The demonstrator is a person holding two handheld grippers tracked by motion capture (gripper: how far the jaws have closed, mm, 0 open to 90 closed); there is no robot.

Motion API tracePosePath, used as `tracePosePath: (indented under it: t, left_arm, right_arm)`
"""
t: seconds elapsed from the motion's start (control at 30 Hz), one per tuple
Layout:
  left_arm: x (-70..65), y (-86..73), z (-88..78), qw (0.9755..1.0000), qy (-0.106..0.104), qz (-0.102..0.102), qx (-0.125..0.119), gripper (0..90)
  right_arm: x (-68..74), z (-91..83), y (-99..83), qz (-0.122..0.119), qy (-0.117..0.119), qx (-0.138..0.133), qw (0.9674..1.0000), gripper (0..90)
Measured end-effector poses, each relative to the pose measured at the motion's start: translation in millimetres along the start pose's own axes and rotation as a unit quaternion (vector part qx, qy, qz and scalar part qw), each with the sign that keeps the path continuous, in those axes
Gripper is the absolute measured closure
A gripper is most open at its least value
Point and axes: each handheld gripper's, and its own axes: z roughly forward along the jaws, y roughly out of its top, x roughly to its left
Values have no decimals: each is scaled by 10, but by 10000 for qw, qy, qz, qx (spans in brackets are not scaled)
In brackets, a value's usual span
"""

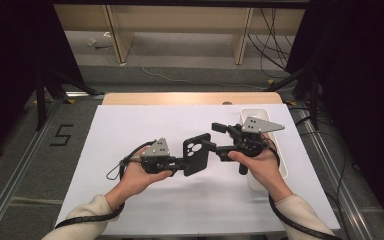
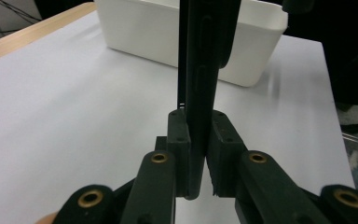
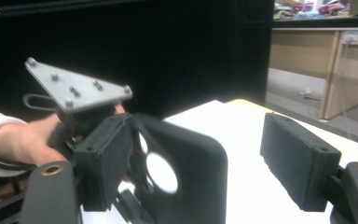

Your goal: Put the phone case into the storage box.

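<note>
- Your left gripper (image 1: pixel 179 161) sits at the left of the white sheet (image 1: pixel 130 130) that covers the table, lifted off it in your left hand (image 1: pixel 137 175) and pointing toward the right.
- Its jaws are closed tight on the lower edge of the phone case (image 1: pixel 196 153); in the left gripper view both pads press the case (image 2: pixel 200 93) from either side, and the case stands edge-on straight up between them.
- The phone case is black and matt, a flat shell with rounded corners and a camera cut-out of several round holes near one end. From above it hangs in the air between your two grippers, over the middle of the sheet, tilted slightly.
- Your right gripper (image 1: pixel 219 141) comes in from the right, held in your right hand (image 1: pixel 256 161), and points left at the case.
- Its jaws stand well apart. In the right gripper view the case (image 3: pixel 186 177) lies against the left pad, while the right pad is clear of it with open sheet showing between. So it has no grip on the case.
- The white bin (image 1: pixel 272 150) rests on the sheet's right edge, under your right hand.
</note>
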Motion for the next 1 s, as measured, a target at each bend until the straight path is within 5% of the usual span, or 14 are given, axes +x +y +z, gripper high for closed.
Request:
tracePosePath:
  t: [0.17, 0.53, 1.0]
  left_arm:
    - [-3, 11, -12, 9997, 227, -101, -30, 802]
    - [-4, 29, -38, 9971, 692, -273, -133, 802]
    - [-85, 71, 36, 9938, 1002, -482, -53, 802]
  right_arm:
    - [31, -7, -22, -144, -332, 99, 9993, 161]
    - [61, -74, -65, -193, -837, -65, 9963, 121]
    - [160, 34, -131, -196, -1067, -44, 9941, 68]
